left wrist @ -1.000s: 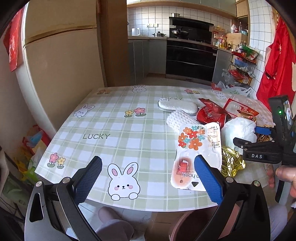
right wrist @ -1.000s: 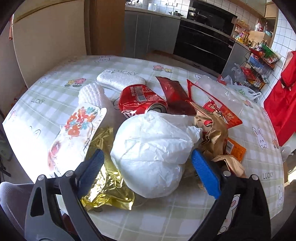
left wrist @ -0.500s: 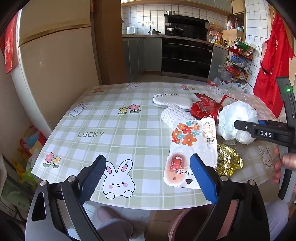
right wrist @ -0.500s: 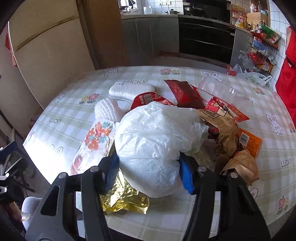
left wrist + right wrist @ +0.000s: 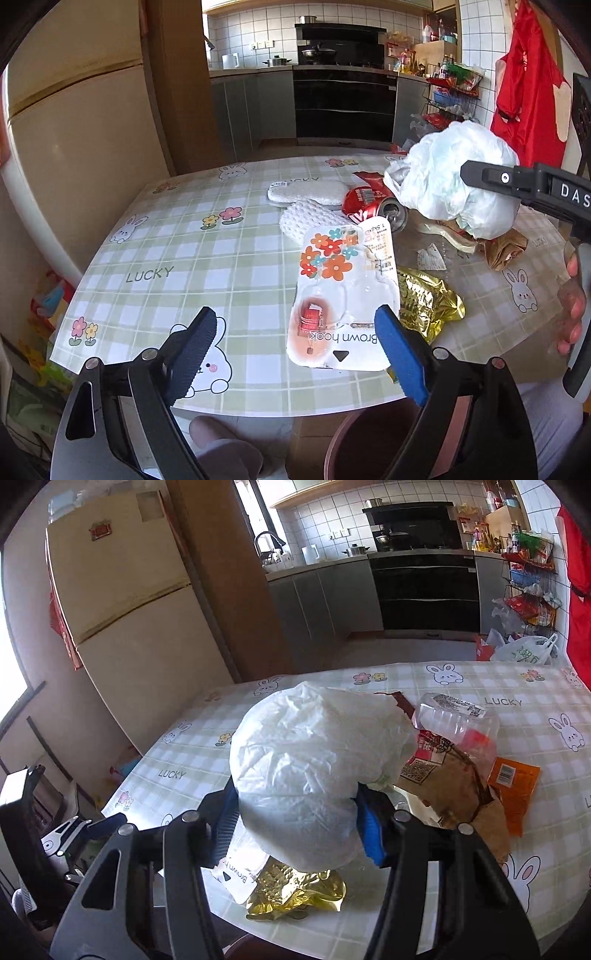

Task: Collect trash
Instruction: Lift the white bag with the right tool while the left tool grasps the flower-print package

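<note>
Crumpled white plastic bag (image 5: 314, 771), soft, light, crushable, pinched low at its bulging middle between right gripper (image 5: 299, 823) fingers, lifted clear of bench (image 5: 221, 258); left gripper (image 5: 295, 350) fingers wide, closing, empty above flowered hook packet (image 5: 343, 295).

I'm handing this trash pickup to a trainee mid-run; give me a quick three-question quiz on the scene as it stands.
1. What does the right gripper hold?
2. True or false: the red can lies on its side.
3. The gold foil wrapper lies: A) under the "Brown hook" blister pack's edge, B) inside the bin, C) on the white pads.

Key:
1. The crumpled white plastic bag, lifted off the table.
2. True.
3. A.
</note>
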Available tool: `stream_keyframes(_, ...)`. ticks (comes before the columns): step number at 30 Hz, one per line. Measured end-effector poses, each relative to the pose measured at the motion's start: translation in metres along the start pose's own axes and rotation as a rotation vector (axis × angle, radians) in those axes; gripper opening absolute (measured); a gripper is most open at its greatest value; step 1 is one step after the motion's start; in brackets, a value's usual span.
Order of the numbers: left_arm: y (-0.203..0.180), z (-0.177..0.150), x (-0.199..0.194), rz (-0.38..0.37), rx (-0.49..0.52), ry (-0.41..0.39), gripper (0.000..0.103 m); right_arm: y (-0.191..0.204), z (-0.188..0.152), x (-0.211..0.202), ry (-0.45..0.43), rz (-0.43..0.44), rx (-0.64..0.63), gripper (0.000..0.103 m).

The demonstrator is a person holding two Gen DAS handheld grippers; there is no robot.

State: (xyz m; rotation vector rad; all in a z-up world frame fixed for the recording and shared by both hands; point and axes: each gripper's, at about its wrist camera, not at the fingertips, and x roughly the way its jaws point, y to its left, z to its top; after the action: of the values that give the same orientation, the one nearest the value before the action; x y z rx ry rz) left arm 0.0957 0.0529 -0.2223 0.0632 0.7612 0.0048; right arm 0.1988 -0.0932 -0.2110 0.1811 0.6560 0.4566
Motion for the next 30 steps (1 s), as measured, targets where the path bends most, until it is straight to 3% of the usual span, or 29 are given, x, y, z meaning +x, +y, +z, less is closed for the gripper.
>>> stream_keyframes(10,-0.041,0.022,0.044,-0.014,0.058,0.015,0.085,-0.008,0.018,-0.028,-0.1,-0.012,0.034,0.057)
stream_keyframes(19,-0.069,0.037,0.097,0.047,0.07,0.092,0.085,-0.023,0.02,-0.044,-0.146,-0.035,0.063,0.057)
stream_keyframes(22,-0.072,0.037,0.11,0.1,0.075,0.117,0.084,-0.028,0.02,-0.048,-0.149,-0.038,0.067,0.057)
stream_keyframes(25,-0.07,0.036,0.117,0.147,0.081,0.133,0.083,-0.033,0.02,-0.051,-0.152,-0.04,0.074,0.057)
stream_keyframes(30,-0.071,0.029,0.116,0.152,0.083,0.138,0.084,-0.039,0.019,-0.051,-0.154,-0.034,0.099,0.057)
